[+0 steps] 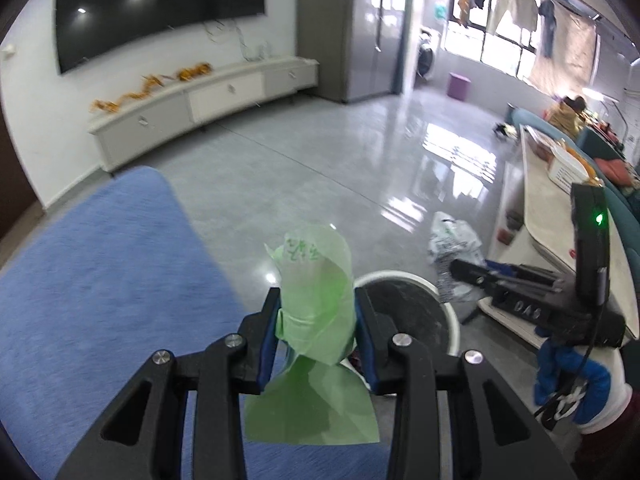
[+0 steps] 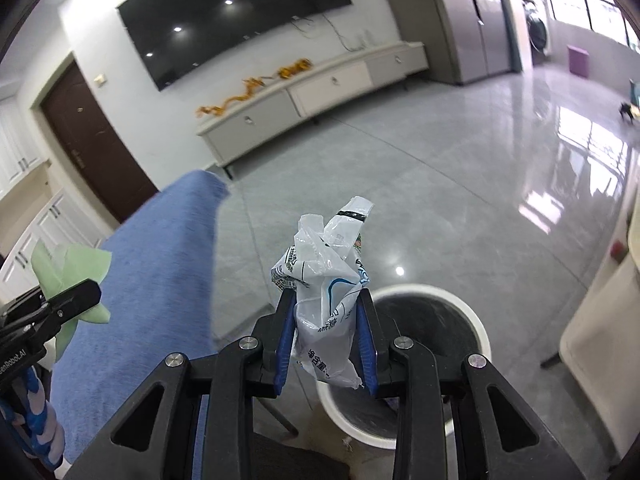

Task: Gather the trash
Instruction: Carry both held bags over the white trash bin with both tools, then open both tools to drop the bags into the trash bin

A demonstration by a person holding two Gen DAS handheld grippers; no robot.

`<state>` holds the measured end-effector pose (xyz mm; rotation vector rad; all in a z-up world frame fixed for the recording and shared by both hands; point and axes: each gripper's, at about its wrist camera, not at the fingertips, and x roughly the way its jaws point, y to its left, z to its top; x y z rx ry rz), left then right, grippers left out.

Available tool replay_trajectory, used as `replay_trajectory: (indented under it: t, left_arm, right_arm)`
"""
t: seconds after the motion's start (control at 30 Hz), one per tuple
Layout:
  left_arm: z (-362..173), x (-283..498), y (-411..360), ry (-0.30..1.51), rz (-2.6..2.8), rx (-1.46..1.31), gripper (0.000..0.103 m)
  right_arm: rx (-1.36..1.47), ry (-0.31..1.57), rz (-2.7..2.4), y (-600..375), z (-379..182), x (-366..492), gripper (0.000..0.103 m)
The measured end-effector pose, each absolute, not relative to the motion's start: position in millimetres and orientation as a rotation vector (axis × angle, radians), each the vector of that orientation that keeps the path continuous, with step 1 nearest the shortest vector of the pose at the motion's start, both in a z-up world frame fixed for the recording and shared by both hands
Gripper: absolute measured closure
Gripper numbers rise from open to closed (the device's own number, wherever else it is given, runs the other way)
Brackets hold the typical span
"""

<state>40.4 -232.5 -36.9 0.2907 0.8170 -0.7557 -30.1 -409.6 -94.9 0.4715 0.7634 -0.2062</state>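
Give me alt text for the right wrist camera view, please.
The right hand-held gripper clamps a crumpled white plastic wrapper above a white-rimmed trash bin on grey floor, with a blue cushion at left.

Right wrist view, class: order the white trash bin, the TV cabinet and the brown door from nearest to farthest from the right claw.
1. White trash bin, just beyond and below the right claw.
2. TV cabinet, across the floor by the wall.
3. Brown door, far left; close to the cabinet's distance, hard to rank firmly.
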Motion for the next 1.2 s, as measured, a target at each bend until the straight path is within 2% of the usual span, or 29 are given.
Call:
replay_trajectory:
  t: [0.23,0.43,0.47,0.57,0.6,0.67,0.93,1.2]
  left_arm:
    - [-62.9,46.2,-288.1,0.884,-0.830,0.318,0.069]
    - [-81.9,57.1,-316.2,0.971,-0.886,0.266,0.065]
    - [-85.0,58.8,-321.6,0.990,-0.904,0.252,0.061]
    - [-89.5,62.7,-330.7,1.022,-0.939,0.215,0.041]
    - [-90.3,63.3,-333.3,1.026,-0.946,0.207,0.039]
    - [-91.9,63.7,-337.2,1.033,-0.951,0.203,0.039]
    - [-93.3,64.1,-332.0,1.031,-0.905,0.193,0.038]
    - [-72.2,64.5,-282.9,0.939,-0.743,0.147,0.037]
  right_arm:
    - [0.519,0.841,-0.259,-439.8,-139.4,-29.6,0.072]
    - [0.557,0.890,-0.288,-455.8,-167.4,-30.5,0.067]
    - [0.564,0.899,-0.295,-458.5,-172.0,-30.8,0.067]
    - [0.576,0.920,-0.314,-463.2,-181.0,-32.2,0.063]
    - [0.579,0.926,-0.321,-464.8,-184.4,-33.1,0.062]
    - [0.587,0.934,-0.334,-468.8,-188.4,-35.0,0.058]
    - [0.609,0.935,-0.372,-478.0,-191.9,-44.3,0.056]
    - [0.538,0.885,-0.335,-453.4,-159.9,-33.6,0.053]
